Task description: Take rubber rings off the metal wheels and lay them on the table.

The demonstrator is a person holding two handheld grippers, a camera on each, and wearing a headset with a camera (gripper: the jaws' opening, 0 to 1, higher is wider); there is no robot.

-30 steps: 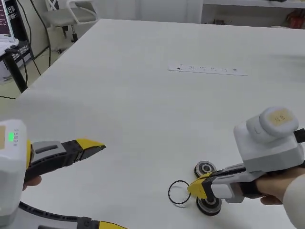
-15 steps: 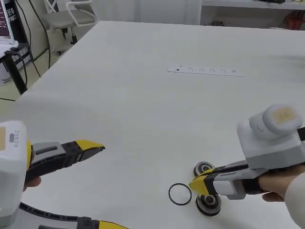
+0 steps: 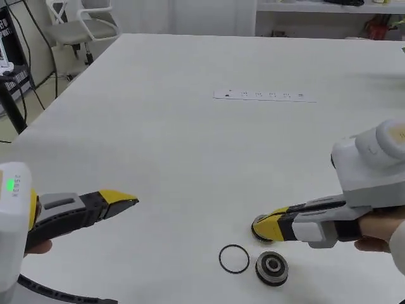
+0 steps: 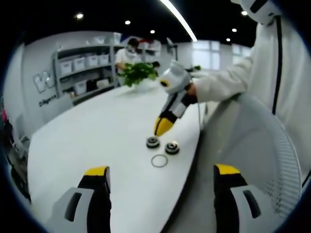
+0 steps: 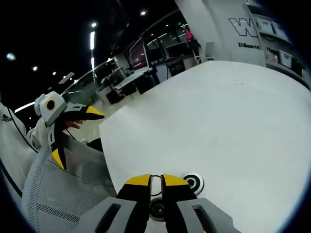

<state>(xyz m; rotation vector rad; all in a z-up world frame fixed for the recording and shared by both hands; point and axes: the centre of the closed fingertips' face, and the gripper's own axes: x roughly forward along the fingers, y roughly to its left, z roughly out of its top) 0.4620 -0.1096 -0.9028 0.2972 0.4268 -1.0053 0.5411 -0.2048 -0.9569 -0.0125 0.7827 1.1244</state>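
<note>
A thin black rubber ring (image 3: 234, 259) lies flat on the white table (image 3: 190, 145), just left of a metal wheel (image 3: 272, 268). My right gripper (image 3: 258, 228) is shut with nothing in it; its yellow tips hover over a second wheel, which they mostly hide. In the right gripper view the jaws (image 5: 156, 180) are closed together, with one wheel (image 5: 193, 182) just to their right and another (image 5: 158, 208) below them. The left gripper view has both wheels (image 4: 153, 142) (image 4: 171, 148) and the ring (image 4: 159, 160) ahead of my open left gripper (image 4: 162, 171), well short of them.
A flush power strip (image 3: 259, 95) sits in the table's middle far part. A white chair (image 3: 95, 19) stands beyond the back left corner. The left gripper view has a plant (image 4: 137, 73) and shelves (image 4: 80, 73) at the far end.
My right gripper has pulled up and back from the ring, which stays flat on the table beside the near wheel. The left gripper has hardly moved; the head camera shifted a little.
</note>
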